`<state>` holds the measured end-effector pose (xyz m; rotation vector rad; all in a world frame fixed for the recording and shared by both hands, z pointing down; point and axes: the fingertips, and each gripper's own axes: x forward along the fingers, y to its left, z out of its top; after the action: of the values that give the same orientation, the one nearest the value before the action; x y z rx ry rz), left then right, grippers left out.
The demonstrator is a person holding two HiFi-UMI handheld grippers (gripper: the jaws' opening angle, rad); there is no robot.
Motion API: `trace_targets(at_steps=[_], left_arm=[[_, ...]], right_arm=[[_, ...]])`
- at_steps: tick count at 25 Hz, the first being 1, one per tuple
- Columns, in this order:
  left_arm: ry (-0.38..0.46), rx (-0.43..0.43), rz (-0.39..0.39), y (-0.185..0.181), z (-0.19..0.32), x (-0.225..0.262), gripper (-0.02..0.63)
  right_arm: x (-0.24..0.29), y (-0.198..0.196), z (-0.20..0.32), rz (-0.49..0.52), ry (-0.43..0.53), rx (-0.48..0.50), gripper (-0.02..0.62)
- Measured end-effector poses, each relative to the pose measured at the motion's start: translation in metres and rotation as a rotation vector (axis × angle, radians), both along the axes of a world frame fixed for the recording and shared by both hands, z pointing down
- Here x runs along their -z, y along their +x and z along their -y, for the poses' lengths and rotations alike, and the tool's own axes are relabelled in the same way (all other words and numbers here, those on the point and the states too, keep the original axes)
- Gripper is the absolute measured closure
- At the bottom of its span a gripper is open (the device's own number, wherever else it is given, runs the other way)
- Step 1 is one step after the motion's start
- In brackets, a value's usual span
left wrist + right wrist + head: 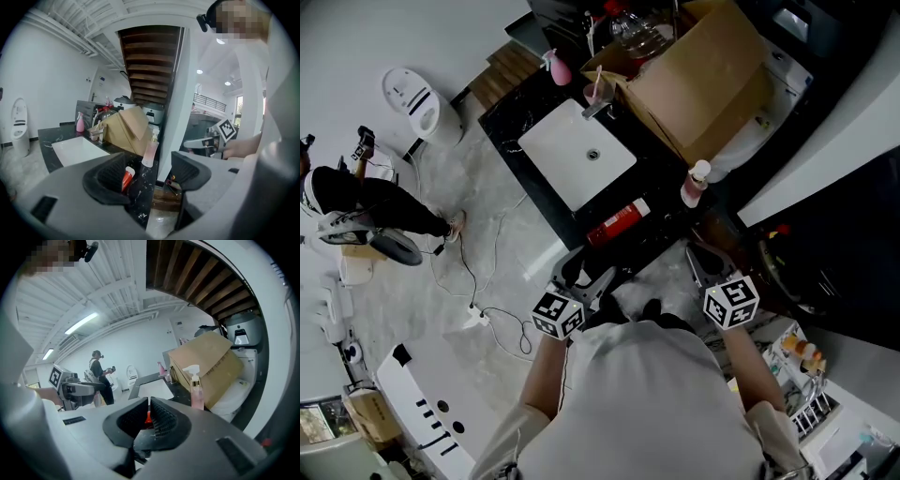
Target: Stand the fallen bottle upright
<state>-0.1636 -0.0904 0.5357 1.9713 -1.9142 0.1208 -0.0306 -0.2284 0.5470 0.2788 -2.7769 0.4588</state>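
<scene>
A red bottle [619, 222] with a white cap lies on its side on the black counter [514, 122], just in front of the white sink [572, 159]. My left gripper [584, 274] hovers short of it, open with nothing between the pads; the left gripper view shows the red bottle [126, 178] past the left pad. My right gripper [698, 262] is near the counter's end, its jaws drawn together and empty. In the right gripper view only a sliver of the red bottle [148, 417] shows through the narrow gap. A pink pump bottle [696, 185] stands upright to the right.
A large cardboard box [703, 80] fills the counter behind the pump bottle. A faucet [598, 108] and a pink spray bottle [558, 67] stand behind the sink. A person [366, 202] crouches on the floor at left, near cables [478, 314].
</scene>
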Motion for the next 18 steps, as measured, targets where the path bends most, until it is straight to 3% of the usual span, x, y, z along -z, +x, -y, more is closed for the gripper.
trace_targets(at_steps=[18], left_arm=[[-0.040, -0.176, -0.032, -0.042, 0.017, -0.014, 0.301]], right_arm=[[0.005, -0.027, -0.012, -0.008, -0.003, -0.177, 0.557]])
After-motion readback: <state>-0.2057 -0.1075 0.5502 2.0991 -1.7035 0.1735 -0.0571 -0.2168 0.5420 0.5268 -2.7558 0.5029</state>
